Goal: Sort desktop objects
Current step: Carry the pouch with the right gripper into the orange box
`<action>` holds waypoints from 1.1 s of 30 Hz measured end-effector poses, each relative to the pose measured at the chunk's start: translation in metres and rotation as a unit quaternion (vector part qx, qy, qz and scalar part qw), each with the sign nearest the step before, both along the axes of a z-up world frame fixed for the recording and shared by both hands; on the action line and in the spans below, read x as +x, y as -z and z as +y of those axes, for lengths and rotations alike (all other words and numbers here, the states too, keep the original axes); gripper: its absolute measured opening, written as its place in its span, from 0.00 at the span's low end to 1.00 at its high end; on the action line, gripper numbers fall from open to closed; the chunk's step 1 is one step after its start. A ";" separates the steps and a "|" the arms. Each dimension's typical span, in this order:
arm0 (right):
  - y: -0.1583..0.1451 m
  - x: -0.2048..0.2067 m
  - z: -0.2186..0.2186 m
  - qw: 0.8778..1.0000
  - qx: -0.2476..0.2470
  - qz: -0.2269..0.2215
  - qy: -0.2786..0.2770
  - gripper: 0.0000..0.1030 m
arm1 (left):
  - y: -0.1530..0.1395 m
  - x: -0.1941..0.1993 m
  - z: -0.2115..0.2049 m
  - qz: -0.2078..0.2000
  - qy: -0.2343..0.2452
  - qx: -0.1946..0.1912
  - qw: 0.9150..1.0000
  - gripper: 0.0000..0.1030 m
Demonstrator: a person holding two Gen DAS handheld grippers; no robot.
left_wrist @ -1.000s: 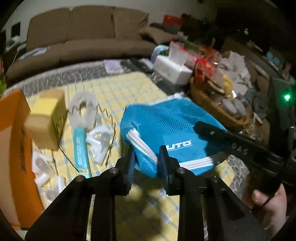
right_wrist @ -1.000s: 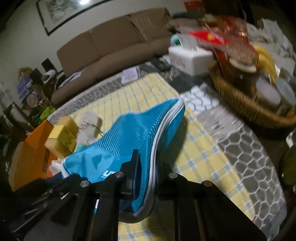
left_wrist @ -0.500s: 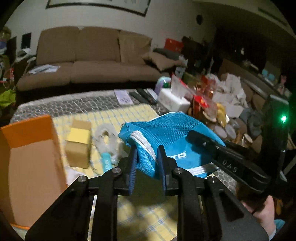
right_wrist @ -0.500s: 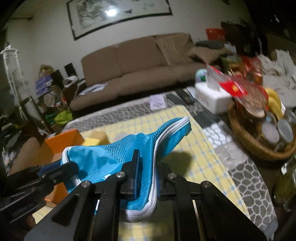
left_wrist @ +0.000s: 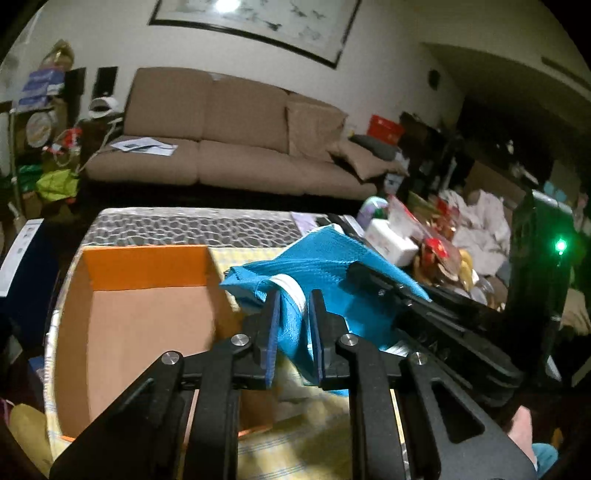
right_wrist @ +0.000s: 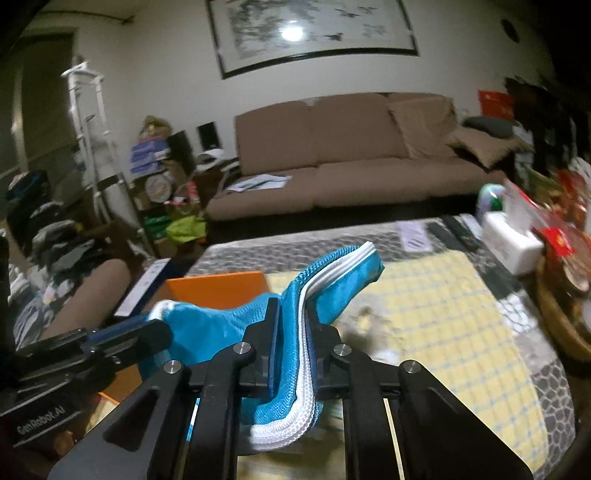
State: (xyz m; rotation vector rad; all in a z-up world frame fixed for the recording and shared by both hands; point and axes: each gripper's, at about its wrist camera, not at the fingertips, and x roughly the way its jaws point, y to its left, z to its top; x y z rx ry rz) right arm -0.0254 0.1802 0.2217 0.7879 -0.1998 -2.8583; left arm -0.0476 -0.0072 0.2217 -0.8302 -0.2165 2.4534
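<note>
Both cams are fisheyes riding right behind their claw, looking forward along the two fingers and tilted down a bit. The left one sits over the orange box (left_wrist: 147,325) on the worktop (left_wrist: 192,225), with the right claw (left_wrist: 373,280) poking in from its right side. The right one has the left claw (right_wrist: 155,332) coming in from its left. Both are super close to the blue pouch (right_wrist: 291,317), and both share the brown sofa (left_wrist: 229,147), the framed picture (right_wrist: 314,33) and the yellow checked cloth (right_wrist: 436,306).

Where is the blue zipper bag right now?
The blue zipper bag hangs in the air, pinched between the left gripper and the right gripper, beside the open orange box.
</note>
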 end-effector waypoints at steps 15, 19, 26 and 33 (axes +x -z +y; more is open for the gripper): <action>0.057 -0.035 -0.148 0.991 0.065 -0.040 -0.108 0.11 | 0.066 -0.020 -0.143 -0.052 -0.109 0.040 0.992 0.14; 0.081 -0.048 -0.171 0.987 0.072 -0.075 -0.124 0.11 | 0.093 -0.032 -0.164 -0.090 -0.129 0.062 0.986 0.14; 0.121 -0.080 -0.160 0.980 0.039 -0.169 -0.098 0.11 | 0.116 -0.047 -0.170 -0.122 -0.141 0.023 0.982 0.14; 0.136 -0.105 -0.149 0.974 0.012 -0.211 -0.081 0.11 | 0.137 -0.064 -0.150 -0.162 -0.137 -0.046 0.976 0.14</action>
